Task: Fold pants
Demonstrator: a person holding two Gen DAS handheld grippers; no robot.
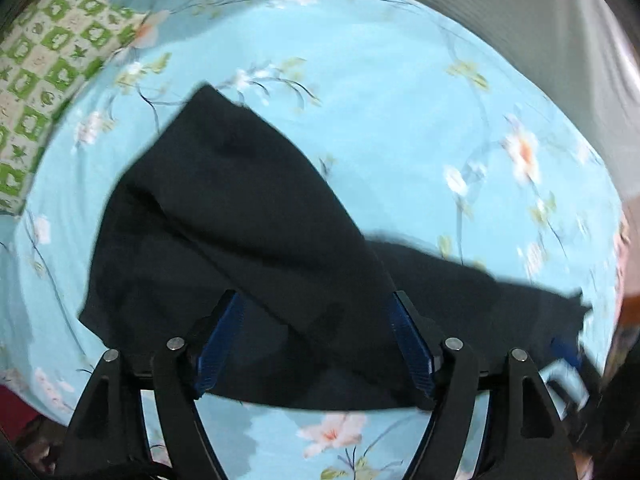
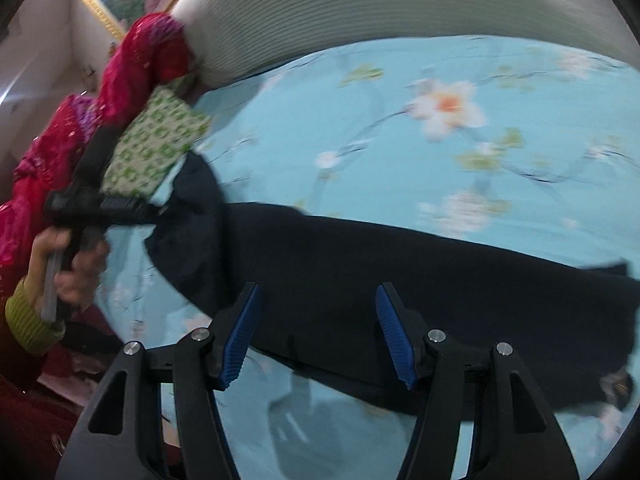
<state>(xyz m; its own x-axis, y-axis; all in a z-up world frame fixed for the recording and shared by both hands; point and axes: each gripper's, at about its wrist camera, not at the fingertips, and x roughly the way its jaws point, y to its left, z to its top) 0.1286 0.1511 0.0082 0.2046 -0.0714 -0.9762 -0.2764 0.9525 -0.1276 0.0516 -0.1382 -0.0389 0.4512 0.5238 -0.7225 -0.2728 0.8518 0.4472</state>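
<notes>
Lying across the near part of the floral bedsheet, the dark pants look soft, light and floppy. Left gripper and right gripper both hover over them with fingers apart, gripping nothing. I'd pinch at a hem edge or the waistband.

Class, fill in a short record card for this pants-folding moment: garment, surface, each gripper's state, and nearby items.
Garment: dark pants, spread lengthwise, one end bunched
Surface: light blue floral bedsheet
Left gripper: jaws open, over the pants, gripping nothing
Right gripper: jaws open, over the pants, gripping nothing
Nearby: green-and-white patterned pillow at the bed's edge
Fold: not neatly folded yet
</notes>
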